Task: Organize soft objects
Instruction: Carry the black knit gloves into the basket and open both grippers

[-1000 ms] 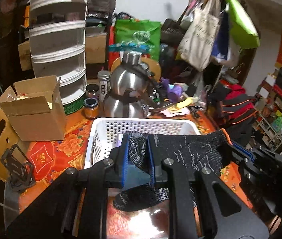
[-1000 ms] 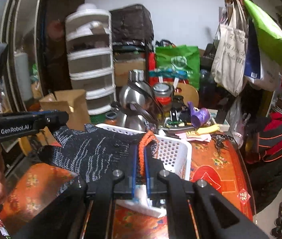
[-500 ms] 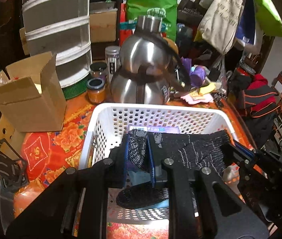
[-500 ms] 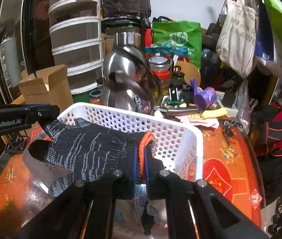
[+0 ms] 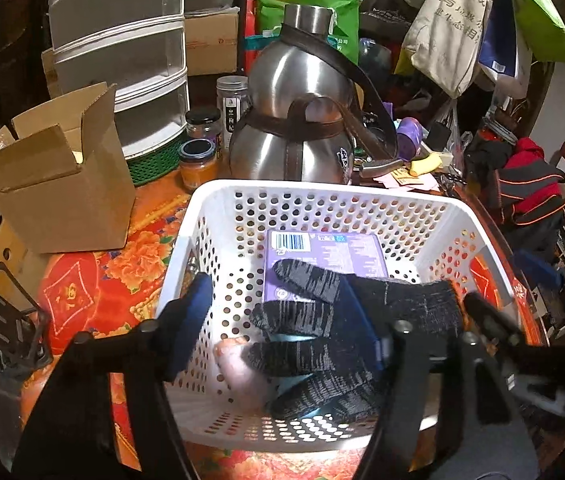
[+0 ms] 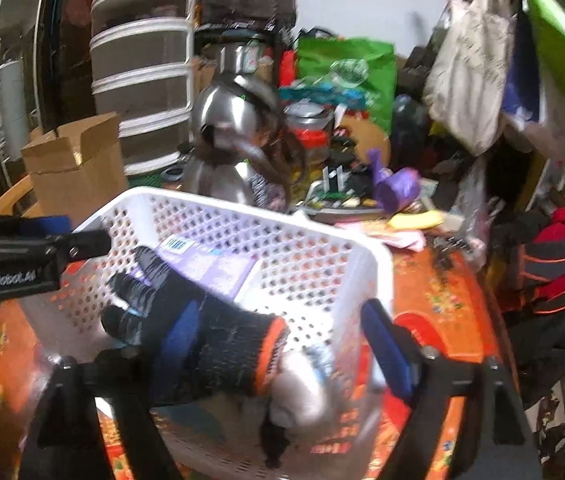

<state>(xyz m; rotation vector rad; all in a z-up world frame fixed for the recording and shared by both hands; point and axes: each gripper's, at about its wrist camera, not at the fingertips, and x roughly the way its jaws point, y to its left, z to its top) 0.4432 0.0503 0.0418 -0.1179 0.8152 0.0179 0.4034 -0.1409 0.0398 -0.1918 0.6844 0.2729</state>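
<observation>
Cluttered home storage corner — red-and-orange floral tabletop (image 5: 94,280) crowded with a steel gourd-shaped flask (image 5: 294,120), glass jars (image 5: 198,156), an open cardboard box (image 5: 54,184) and a white perforated plastic basket (image 5: 322,200); stacked translucent plastic drawers (image 5: 122,40) behind, canvas tote bags (image 5: 446,28) hanging — household stuff throughout.

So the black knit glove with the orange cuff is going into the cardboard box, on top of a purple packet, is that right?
Not quite. The black knit glove is in the white perforated basket, not the cardboard box, which stands apart beside it. The left wrist view shows this. The rest holds: the cuff is orange, and the glove lies partly over the purple packet.
</observation>
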